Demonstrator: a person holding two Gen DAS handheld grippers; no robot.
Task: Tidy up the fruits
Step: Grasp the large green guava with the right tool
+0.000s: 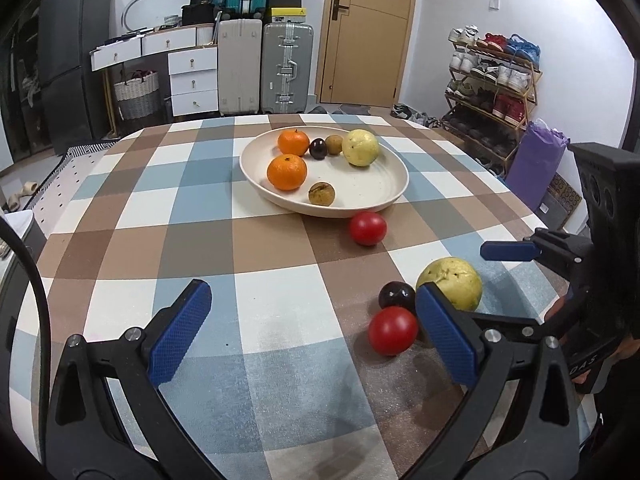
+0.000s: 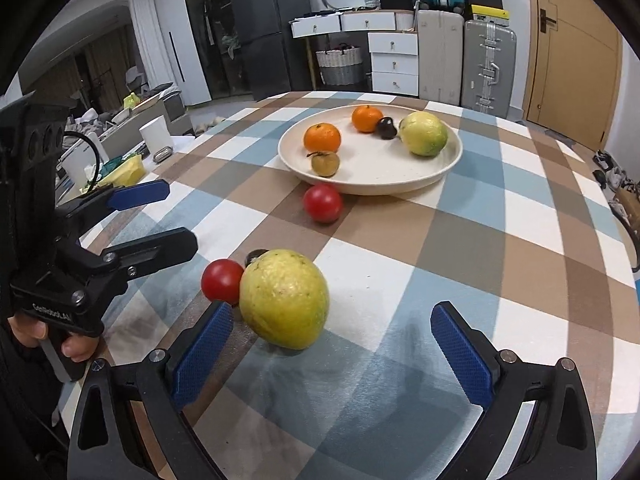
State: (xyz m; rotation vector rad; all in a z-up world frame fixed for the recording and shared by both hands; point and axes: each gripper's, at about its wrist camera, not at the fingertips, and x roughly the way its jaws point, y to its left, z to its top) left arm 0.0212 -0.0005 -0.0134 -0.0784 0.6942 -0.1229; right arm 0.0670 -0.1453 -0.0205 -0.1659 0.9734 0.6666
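A cream plate [image 1: 368,190] holds two oranges [image 1: 287,172], a dark plum [image 1: 319,148], two small brown fruits [image 1: 321,194] and a yellow-green guava [image 1: 360,147]. On the checked cloth lie a red tomato [image 1: 367,228] by the plate's rim, and nearer a second tomato [image 1: 393,330], a dark plum [image 1: 396,295] and a yellow guava [image 2: 284,300] bunched together. My right gripper [image 2: 332,346] is open, and that guava sits just ahead of its left pad [image 2: 204,356]. My left gripper [image 1: 312,328] is open over bare cloth, with the near tomato beside its right pad [image 1: 444,332].
Beyond the table's far edge are suitcases [image 1: 264,68], white drawers [image 1: 192,76], a wooden door [image 1: 368,32] and a shoe rack [image 1: 492,84]. In the right wrist view a hand [image 2: 40,332] holds the left gripper [image 2: 160,220] by the table's left edge.
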